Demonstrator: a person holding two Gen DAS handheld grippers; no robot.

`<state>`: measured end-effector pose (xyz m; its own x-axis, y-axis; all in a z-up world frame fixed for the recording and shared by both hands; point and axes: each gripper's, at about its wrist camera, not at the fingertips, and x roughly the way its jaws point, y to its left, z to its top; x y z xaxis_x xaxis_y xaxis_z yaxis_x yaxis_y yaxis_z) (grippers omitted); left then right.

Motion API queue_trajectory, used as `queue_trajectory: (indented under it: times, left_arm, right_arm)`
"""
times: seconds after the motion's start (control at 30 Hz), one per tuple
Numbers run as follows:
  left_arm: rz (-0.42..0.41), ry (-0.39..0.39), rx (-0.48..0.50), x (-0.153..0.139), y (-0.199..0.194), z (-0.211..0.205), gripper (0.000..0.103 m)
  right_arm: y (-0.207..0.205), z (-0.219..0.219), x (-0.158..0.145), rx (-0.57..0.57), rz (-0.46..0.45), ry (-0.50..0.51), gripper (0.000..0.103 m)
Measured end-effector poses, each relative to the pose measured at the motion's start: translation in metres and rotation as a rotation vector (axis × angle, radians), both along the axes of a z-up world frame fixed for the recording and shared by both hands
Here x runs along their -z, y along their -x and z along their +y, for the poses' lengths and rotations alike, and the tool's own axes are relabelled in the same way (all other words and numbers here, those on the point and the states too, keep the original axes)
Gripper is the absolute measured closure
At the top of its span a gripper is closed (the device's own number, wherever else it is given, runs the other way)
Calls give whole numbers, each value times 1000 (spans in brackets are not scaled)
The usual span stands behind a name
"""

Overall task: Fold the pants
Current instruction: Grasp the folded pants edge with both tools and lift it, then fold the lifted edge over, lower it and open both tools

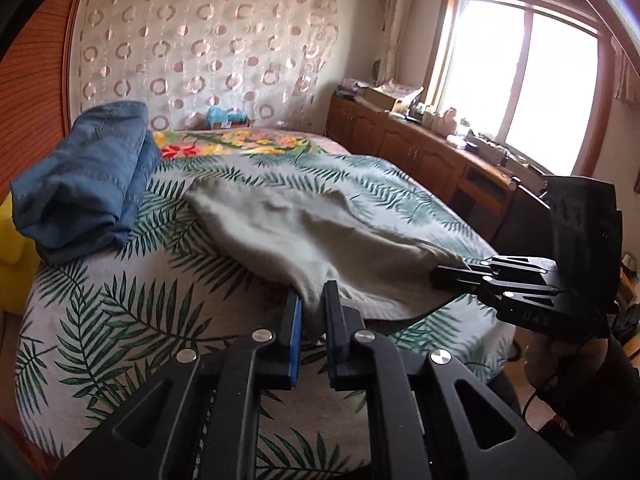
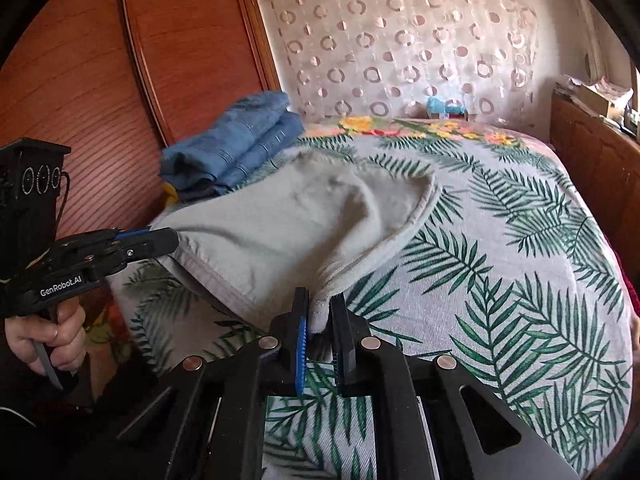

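Grey pants (image 1: 304,232) lie on the bed, their near end lifted off the leaf-print cover. My left gripper (image 1: 314,300) is shut on one corner of that near edge. My right gripper (image 1: 444,274) is shut on the other corner, to the right. In the right wrist view the right gripper (image 2: 320,304) pinches the grey pants (image 2: 288,216) and the left gripper (image 2: 172,238) holds the corner at the left. The far end of the pants rests on the bed.
Folded blue pants (image 1: 88,176) lie at the bed's far left, also in the right wrist view (image 2: 236,144). A leaf-print cover (image 2: 500,264) spreads over the bed. Wooden cabinets (image 1: 420,148) with clutter run along the right under a window. A wooden wardrobe (image 2: 100,80) stands at the left.
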<state>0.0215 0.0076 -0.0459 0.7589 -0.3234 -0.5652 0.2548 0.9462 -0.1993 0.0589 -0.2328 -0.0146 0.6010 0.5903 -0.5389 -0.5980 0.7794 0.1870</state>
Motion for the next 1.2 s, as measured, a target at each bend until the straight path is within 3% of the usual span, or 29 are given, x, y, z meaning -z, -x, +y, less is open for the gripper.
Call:
queue_trajectory:
  times: [0.67,1.03,1.2]
  left_arm:
    - [-152,17,32,-60,32,-7,92]
    - [-74,39,6,-32,2,4,92]
    - [-72,42,-10,-28,-14,6,92]
  right_arm:
    - [40,-24,-44,-28,-122,-57,93]
    - [7,-20,-19,-9,-66,-41,93]
    - [-11,-10,-24,6,-63,-44,93]
